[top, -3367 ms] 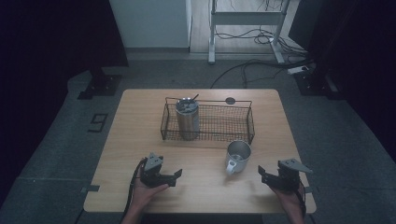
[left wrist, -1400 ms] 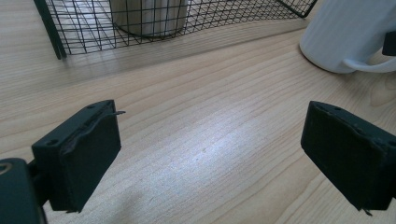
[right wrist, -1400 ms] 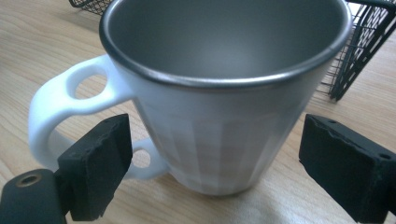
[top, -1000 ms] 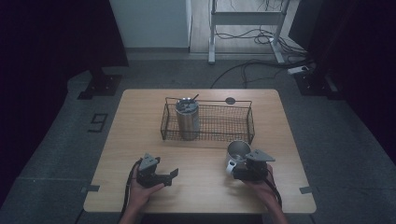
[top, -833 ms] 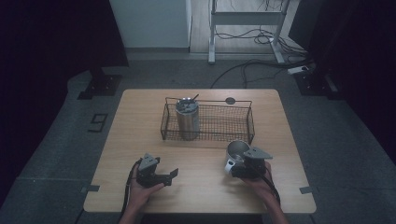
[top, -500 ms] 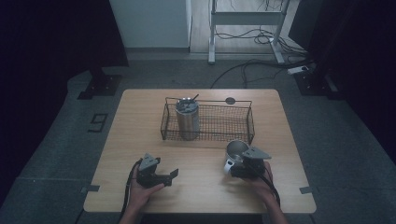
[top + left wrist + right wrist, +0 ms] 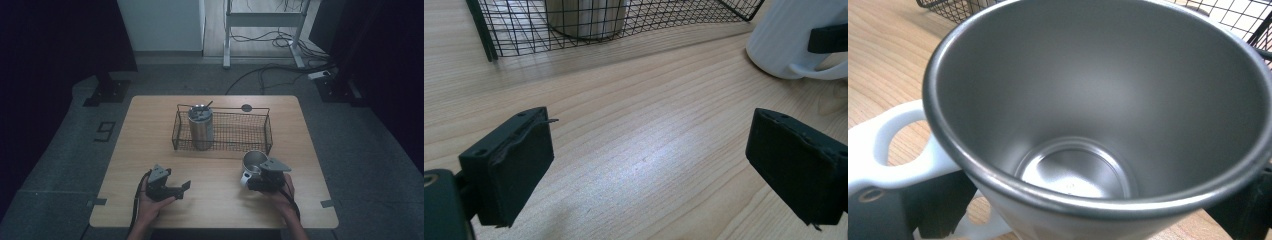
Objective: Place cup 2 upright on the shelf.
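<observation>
The right gripper [image 7: 261, 181] sits at the near right of the wooden table [image 7: 215, 210], its jaws closed on the white mug [image 7: 254, 165]: in the right gripper view one black jaw presses below the mug's white handle [image 7: 883, 150] and the other sits at the far side of the body, with the steel-lined mouth [image 7: 1088, 115] tilted toward the camera. The mug stands upright on the table just in front of the wire basket [image 7: 260, 142], near its right front corner but not touching it as far as the high view tells.

Left of the mug, the left gripper [image 7: 172, 189] rests low over bare wood, jaws spread wide with nothing between them; the left gripper view shows only table grain between the two pads.

The table between the two grippers is open, as is the strip between the left gripper and the basket's front wall.

Farther back, a steel tumbler [image 7: 200, 126] stands upright in the basket's left end, something thin and dark jutting from its lid. Beyond the mug, the right part of the basket is free.
</observation>
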`<state>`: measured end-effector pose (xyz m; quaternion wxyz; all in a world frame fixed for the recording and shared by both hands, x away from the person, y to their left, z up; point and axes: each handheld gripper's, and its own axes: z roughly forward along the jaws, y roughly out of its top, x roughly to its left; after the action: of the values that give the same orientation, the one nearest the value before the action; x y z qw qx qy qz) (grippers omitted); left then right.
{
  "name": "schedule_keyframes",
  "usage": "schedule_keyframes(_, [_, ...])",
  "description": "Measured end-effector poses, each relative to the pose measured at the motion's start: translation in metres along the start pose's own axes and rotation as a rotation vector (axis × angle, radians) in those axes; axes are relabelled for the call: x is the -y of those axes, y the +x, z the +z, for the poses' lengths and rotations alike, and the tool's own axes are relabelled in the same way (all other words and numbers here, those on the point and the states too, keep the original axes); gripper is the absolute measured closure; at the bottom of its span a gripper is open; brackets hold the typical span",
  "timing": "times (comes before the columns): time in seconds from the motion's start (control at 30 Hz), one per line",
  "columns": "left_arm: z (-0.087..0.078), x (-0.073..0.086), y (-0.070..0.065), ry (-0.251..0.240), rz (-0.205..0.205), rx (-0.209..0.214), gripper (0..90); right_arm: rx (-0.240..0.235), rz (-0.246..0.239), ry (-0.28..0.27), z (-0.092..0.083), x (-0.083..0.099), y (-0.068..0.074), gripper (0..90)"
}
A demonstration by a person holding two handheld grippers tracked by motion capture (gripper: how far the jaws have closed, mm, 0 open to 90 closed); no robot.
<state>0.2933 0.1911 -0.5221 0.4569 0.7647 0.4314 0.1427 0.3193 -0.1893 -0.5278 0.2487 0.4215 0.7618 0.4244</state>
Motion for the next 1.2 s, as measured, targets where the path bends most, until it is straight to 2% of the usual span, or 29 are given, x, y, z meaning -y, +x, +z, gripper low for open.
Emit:
schedule_keyframes(0.7, [0.001,0.001,0.001,0.001,-0.008,0.004,5.3,-0.016,0.049,-0.049,-0.016,-0.01,-0.006,8.0])
schedule_keyframes(1.2, [0.0,0.001,0.0,0.0,-0.009,0.009,5.3,-0.014,0.059,-0.065,-0.018,-0.025,-0.006,8.0])
